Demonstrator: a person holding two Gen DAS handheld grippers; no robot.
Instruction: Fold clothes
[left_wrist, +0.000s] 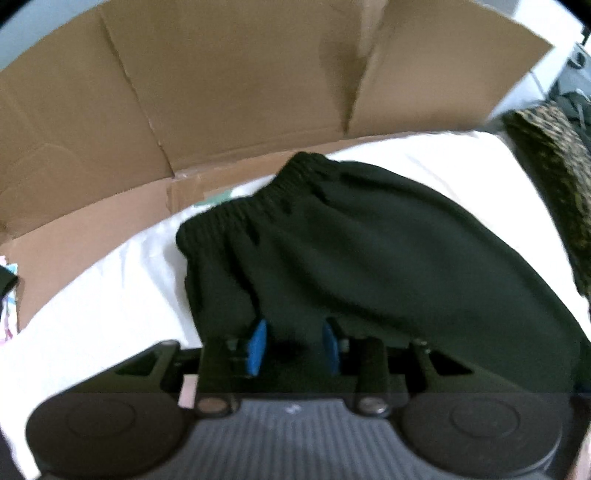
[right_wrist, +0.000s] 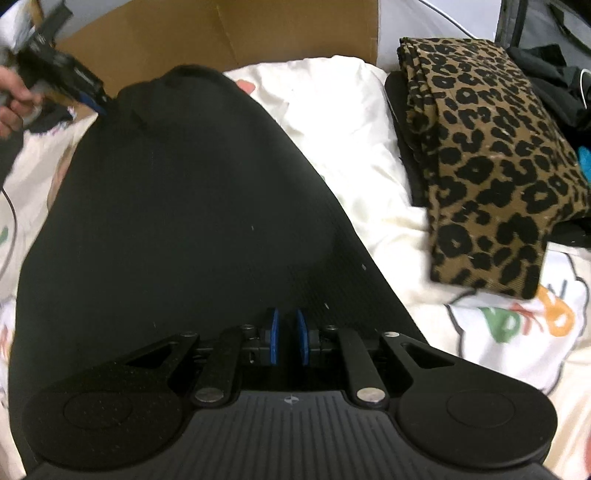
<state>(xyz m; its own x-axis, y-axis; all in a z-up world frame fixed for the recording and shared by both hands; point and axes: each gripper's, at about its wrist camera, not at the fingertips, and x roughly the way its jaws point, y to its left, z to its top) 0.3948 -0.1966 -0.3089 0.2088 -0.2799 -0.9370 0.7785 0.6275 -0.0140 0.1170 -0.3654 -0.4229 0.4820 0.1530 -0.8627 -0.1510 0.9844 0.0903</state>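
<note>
A black garment (left_wrist: 369, 251) with a gathered elastic waistband (left_wrist: 251, 206) lies spread over a white printed sheet (left_wrist: 110, 314). My left gripper (left_wrist: 294, 343) sits at its near edge. The cloth runs between the blue pads (left_wrist: 258, 347) and creases fan out from them, so it looks shut on the fabric. In the right wrist view the same garment (right_wrist: 177, 206) stretches from my right gripper (right_wrist: 288, 332), whose pads are nearly together on its hem, to the left gripper (right_wrist: 96, 105) at the far corner, held by a hand (right_wrist: 11, 99).
An opened cardboard box (left_wrist: 221, 92) stands along the far side of the sheet (right_wrist: 351, 129). A folded leopard-print cloth (right_wrist: 487, 158) rests on dark folded items at the right, with a dark clothes pile (right_wrist: 546, 77) behind it.
</note>
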